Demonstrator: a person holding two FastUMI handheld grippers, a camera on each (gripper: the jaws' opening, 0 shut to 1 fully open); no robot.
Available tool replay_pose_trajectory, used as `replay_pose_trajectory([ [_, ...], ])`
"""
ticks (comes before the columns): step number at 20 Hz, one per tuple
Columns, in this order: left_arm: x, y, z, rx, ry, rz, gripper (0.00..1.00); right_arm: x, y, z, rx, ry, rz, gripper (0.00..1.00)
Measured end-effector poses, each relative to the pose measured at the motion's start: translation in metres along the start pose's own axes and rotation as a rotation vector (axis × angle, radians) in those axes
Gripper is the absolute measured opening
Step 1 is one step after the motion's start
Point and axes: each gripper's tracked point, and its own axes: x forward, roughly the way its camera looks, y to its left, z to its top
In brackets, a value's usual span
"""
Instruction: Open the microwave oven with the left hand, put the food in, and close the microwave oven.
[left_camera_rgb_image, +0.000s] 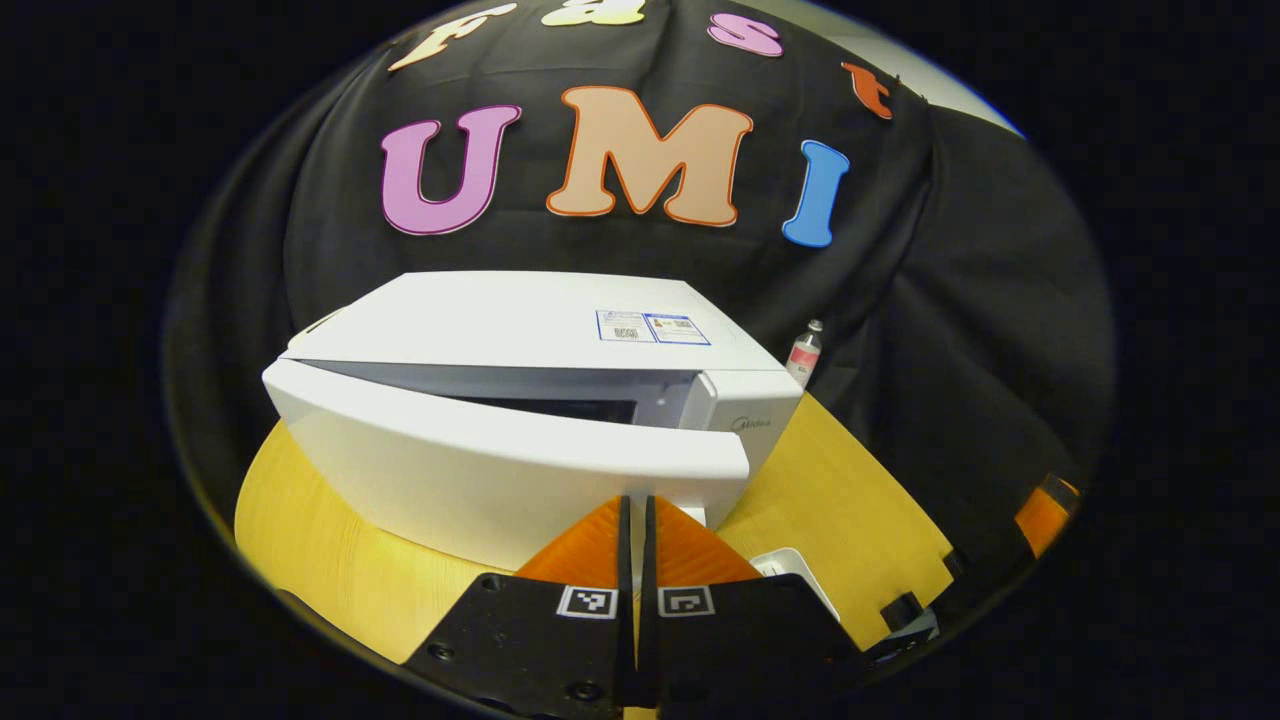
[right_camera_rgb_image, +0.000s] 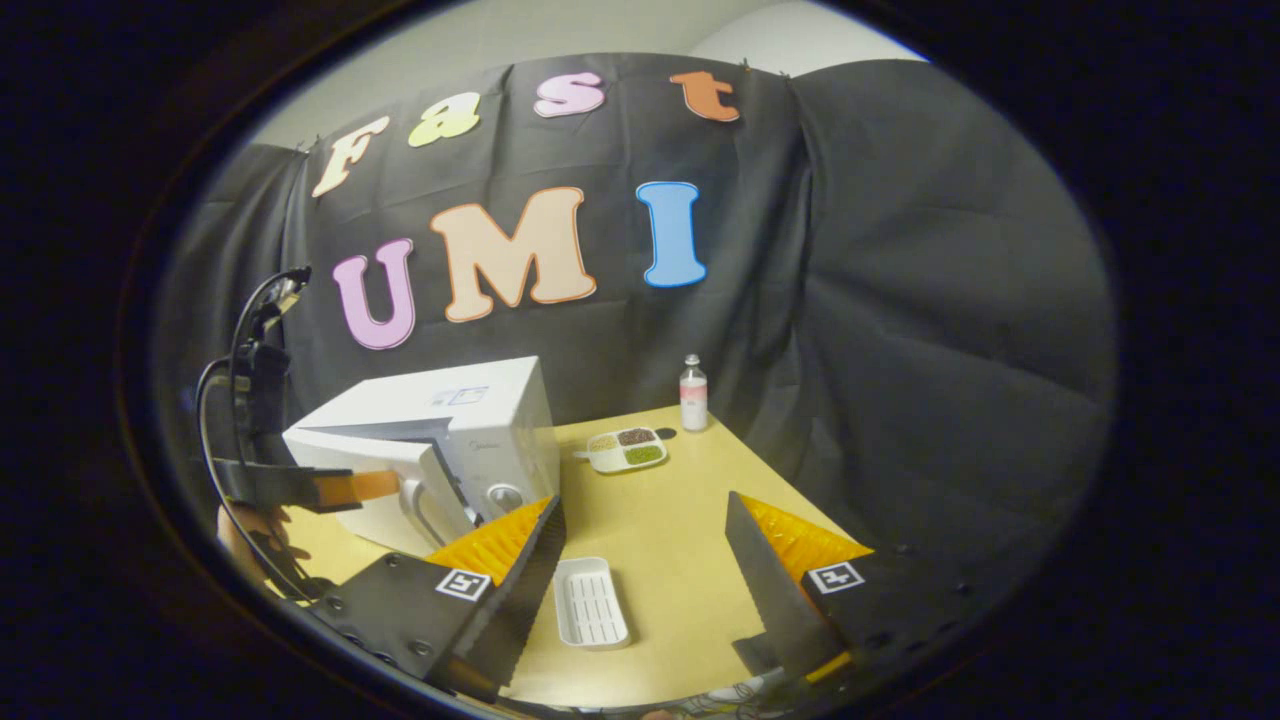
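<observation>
The white microwave (left_camera_rgb_image: 520, 330) stands on the wooden table (left_camera_rgb_image: 330, 560), and its door (left_camera_rgb_image: 480, 460) hangs a little ajar with a dark gap above it. My left gripper (left_camera_rgb_image: 637, 500) is shut, its fingertips against the door's right end. In the right gripper view the left gripper (right_camera_rgb_image: 385, 485) meets the door beside the curved handle (right_camera_rgb_image: 428, 512). My right gripper (right_camera_rgb_image: 642, 502) is wide open above the table with nothing between its fingers. The food, a small white dish (right_camera_rgb_image: 627, 449) with three fillings, sits to the right of the microwave (right_camera_rgb_image: 470, 420).
A long empty white tray (right_camera_rgb_image: 590, 600) lies on the table (right_camera_rgb_image: 680, 540) near the right gripper's fingers. A small bottle (right_camera_rgb_image: 693, 393) with a pink label stands at the back by the black cloth. A person's hand (right_camera_rgb_image: 265, 540) shows under the left gripper.
</observation>
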Motion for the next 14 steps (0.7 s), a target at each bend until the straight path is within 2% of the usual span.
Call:
replay_pose_trajectory([
  [1, 0.005, 0.000, 0.002, 0.001, -0.008, 0.008, 0.00, 0.000, -0.003, 0.001, -0.002, -0.005, -0.004, 0.99],
  [2, 0.010, 0.001, 0.004, -0.002, -0.012, 0.016, 0.01, -0.001, -0.008, 0.003, -0.003, -0.012, -0.009, 0.92],
  [14, 0.040, 0.000, 0.019, -0.044, -0.087, 0.098, 0.01, 0.004, -0.029, 0.010, -0.063, -0.035, -0.005, 0.92],
])
